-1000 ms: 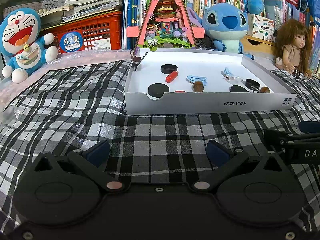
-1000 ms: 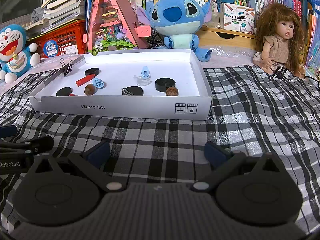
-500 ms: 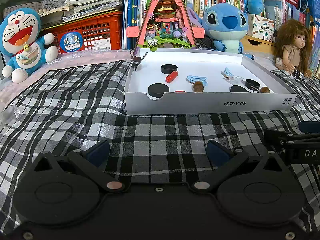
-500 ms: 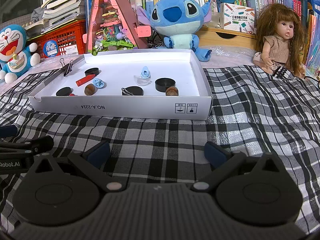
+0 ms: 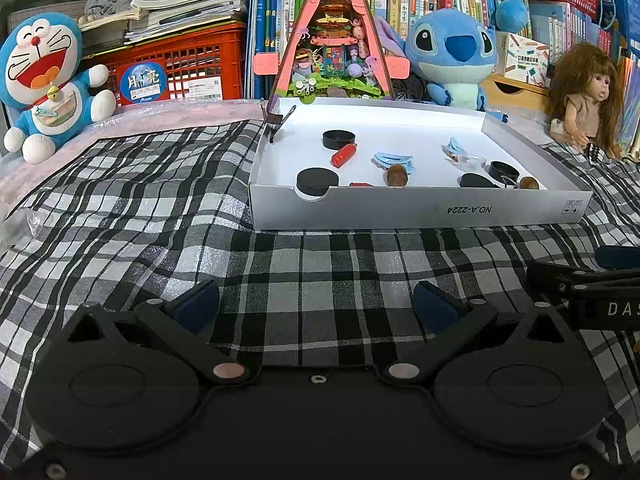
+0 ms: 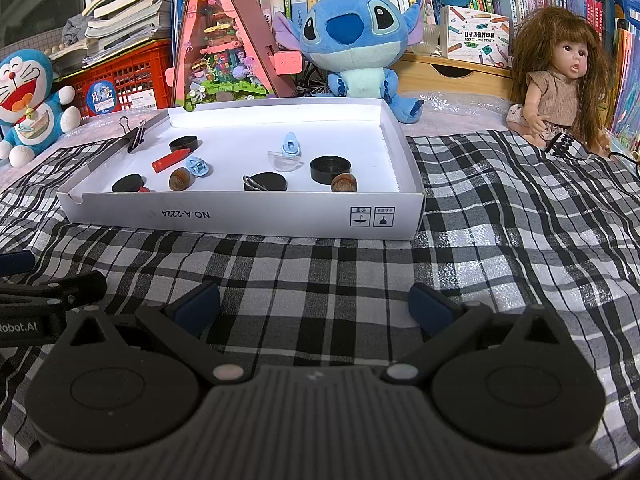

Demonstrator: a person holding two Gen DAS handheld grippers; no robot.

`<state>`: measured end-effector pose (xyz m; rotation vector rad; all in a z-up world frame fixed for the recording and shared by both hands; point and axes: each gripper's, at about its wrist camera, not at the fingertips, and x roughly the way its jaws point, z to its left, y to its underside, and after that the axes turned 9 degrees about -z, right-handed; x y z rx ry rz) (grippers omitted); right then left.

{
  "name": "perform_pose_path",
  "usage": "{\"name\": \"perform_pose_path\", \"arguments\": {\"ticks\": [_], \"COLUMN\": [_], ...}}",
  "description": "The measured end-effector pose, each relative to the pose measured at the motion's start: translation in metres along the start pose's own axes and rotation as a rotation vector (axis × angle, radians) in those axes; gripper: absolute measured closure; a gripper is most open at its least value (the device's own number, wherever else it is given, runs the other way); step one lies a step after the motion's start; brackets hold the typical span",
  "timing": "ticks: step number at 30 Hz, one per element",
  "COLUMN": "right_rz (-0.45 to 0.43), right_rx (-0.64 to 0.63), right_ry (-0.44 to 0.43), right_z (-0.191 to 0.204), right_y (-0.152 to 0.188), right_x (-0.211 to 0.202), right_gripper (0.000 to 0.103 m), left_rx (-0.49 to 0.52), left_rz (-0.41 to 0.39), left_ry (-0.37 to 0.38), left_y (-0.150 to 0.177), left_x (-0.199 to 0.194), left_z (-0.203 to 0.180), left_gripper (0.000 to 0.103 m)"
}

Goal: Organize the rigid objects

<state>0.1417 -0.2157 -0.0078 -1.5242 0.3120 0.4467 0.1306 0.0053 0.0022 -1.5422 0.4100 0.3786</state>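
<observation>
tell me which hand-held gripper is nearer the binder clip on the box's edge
Left. The left hand-held gripper faces the box's left end, where the binder clip sits. The right hand-held gripper is further right, so the clip lies far left in its view.

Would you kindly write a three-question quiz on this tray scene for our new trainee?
1. True or false: the red cylinder lies inside the white tray.
2. The binder clip sits on: A) the tray's rim B) the plaid cloth C) the doll
3. Fill in: both the left gripper and the right gripper are ____.

Key: 1 true; 2 A; 3 open.
</observation>
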Motion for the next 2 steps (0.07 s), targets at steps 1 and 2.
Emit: {"name": "perform_pose_path", "arguments": {"ticks": [1,2], "right_rz": [0.000,0.000], "right_rx": [0.000,0.000], "right_ry": [0.000,0.000], "right_z": [0.0000,-0.0001], "right_y": [0.0000,0.0000], "right_x": [0.0000,0.0000], "right_gripper": [0.000,0.000], "left_rx": [0.001,0.002], "left_rz": [0.000,0.001], "left_ry": [0.000,-0.001], "left_y": [-0.0001,-0.0001], "left_x": [0.0001,0.0000], "left_z": [0.0002,0.0002], "left_gripper": [0.000,0.000]}}
